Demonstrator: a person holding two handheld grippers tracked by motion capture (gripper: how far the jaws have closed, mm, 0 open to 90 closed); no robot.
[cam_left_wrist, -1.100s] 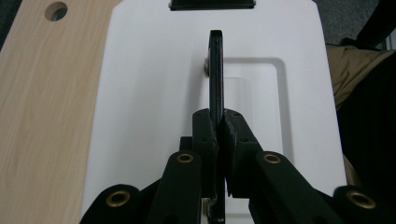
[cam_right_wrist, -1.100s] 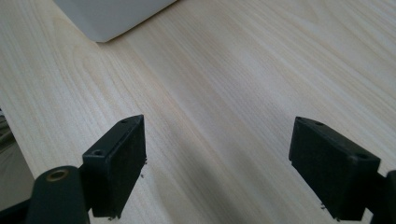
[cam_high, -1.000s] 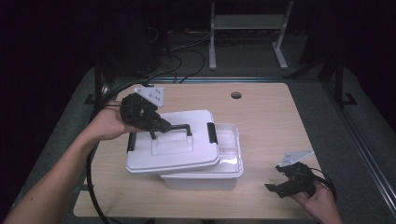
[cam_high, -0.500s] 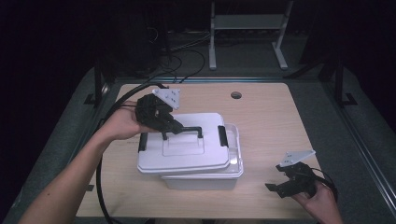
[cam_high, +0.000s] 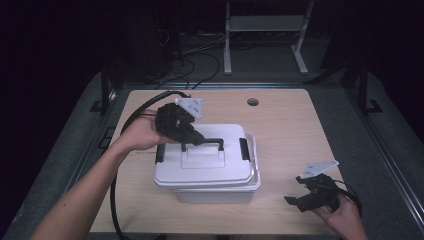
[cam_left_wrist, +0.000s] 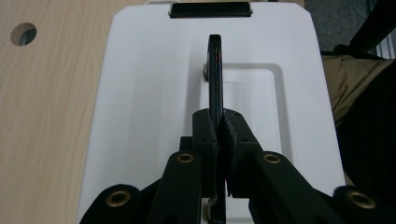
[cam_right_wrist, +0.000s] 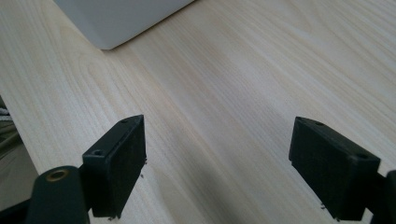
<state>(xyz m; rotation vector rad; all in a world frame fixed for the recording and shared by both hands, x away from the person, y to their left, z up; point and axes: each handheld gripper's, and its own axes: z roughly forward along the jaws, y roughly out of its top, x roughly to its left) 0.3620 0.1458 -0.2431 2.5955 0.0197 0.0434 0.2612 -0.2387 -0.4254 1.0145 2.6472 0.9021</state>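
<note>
left gripper (cam_high: 192, 140) clamps lid handle (cam_high: 212, 142).

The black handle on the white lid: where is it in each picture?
High view: the handle sits mid-picture atop the lid, pinched by the left gripper.
Left gripper view: centre, seen edge-on between the closed jaws.
Right gripper view: not in it.
Shared landmark: the wooden table.
</note>
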